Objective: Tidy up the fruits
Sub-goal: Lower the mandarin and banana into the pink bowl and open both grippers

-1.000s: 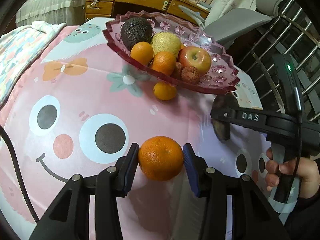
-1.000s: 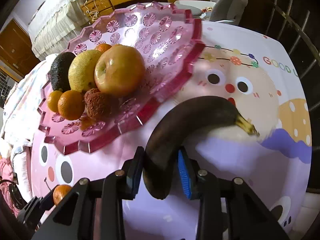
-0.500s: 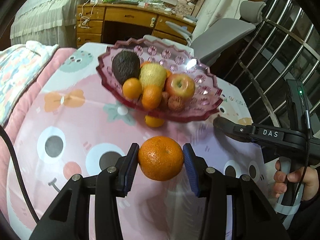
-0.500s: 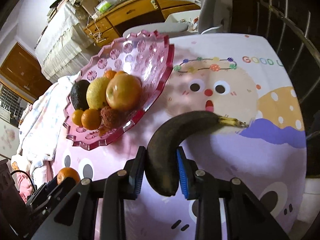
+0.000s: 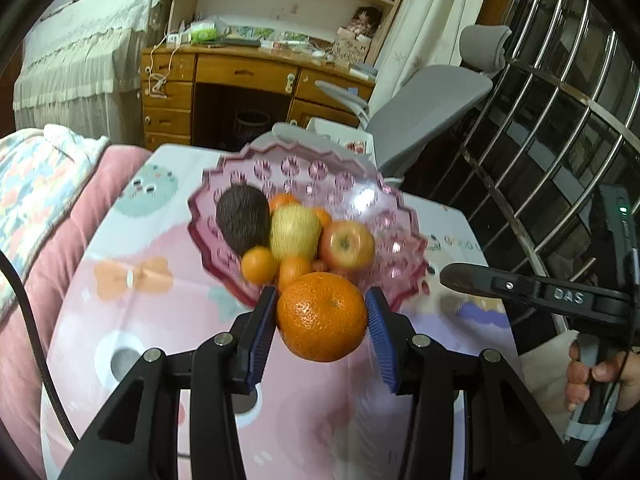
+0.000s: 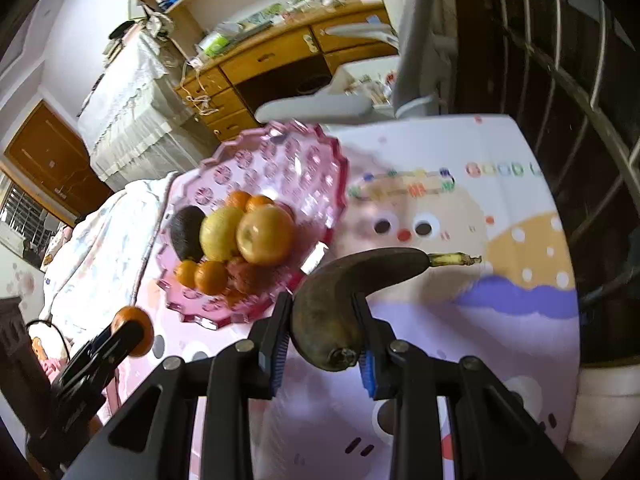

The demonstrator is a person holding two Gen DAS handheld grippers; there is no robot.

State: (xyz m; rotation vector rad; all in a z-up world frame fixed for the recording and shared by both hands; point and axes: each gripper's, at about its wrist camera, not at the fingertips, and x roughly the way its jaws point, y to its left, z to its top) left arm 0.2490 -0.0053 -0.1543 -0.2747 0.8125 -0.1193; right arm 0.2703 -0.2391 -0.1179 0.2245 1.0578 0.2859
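Orange [image 5: 322, 317] fills the middle of the left wrist view, pinched between the blue pads [image 5: 262, 322] of the left gripper [image 5: 322, 320] and held clear of the cloth [image 5: 132, 320]. Just beyond it, at 12 o'clock, stands the pink bowl [image 5: 404, 216], holding an avocado [image 5: 243, 218], a yellow fruit [image 5: 295, 232], an apple [image 5: 347, 245] and small oranges [image 5: 259, 265]. At 3 o'clock the right gripper [image 5: 452, 278] reaches in from the edge, a hand [image 5: 596, 376] on its grip; from here its jaws cannot be made out. A desk [image 5: 240, 80] and a grey chair [image 5: 432, 100] stand behind the table.

In the right wrist view the right gripper [image 6: 324, 334] clamps a dark banana [image 6: 340, 296] by its lower end, the stem pointing to 3 o'clock above the cloth [image 6: 500, 340]. The bowl [image 6: 320, 168] sits at 10 o'clock from the banana, its fruit heaped on the near side: apple [image 6: 266, 235], yellow fruit [image 6: 220, 234], avocado [image 6: 187, 233]. At 9 o'clock the left gripper [image 6: 130, 332] holds the orange [image 6: 138, 330], near the bowl's rim.
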